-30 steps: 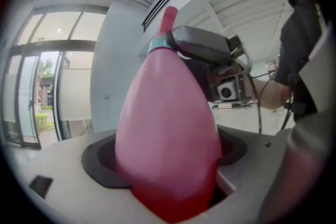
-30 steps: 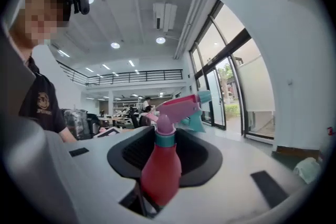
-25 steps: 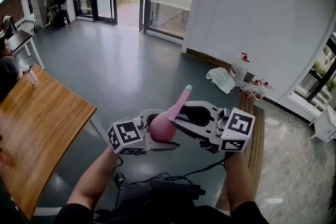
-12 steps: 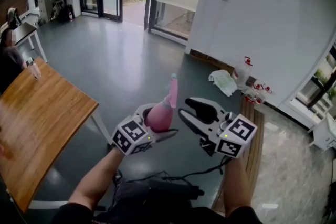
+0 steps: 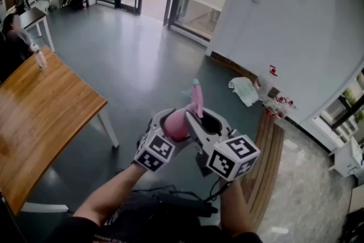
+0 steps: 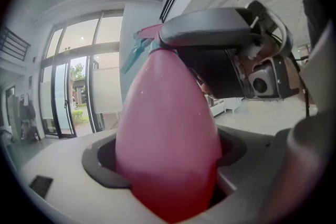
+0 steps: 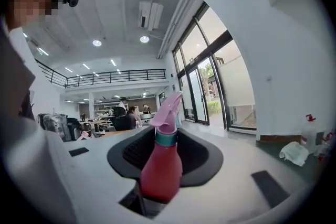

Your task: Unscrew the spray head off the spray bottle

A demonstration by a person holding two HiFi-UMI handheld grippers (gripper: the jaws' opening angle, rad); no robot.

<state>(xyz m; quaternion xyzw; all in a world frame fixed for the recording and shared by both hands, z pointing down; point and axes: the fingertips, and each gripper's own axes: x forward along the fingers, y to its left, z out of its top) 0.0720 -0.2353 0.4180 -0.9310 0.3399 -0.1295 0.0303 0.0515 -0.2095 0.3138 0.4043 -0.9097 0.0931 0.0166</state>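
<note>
Hovering spray bottle [image 5: 177,125], clear of table [image 5: 85,101] edge.

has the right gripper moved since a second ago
Yes: the right gripper shifted left, away from the wooden bench, jaws just closing on the spray bottle.
</note>
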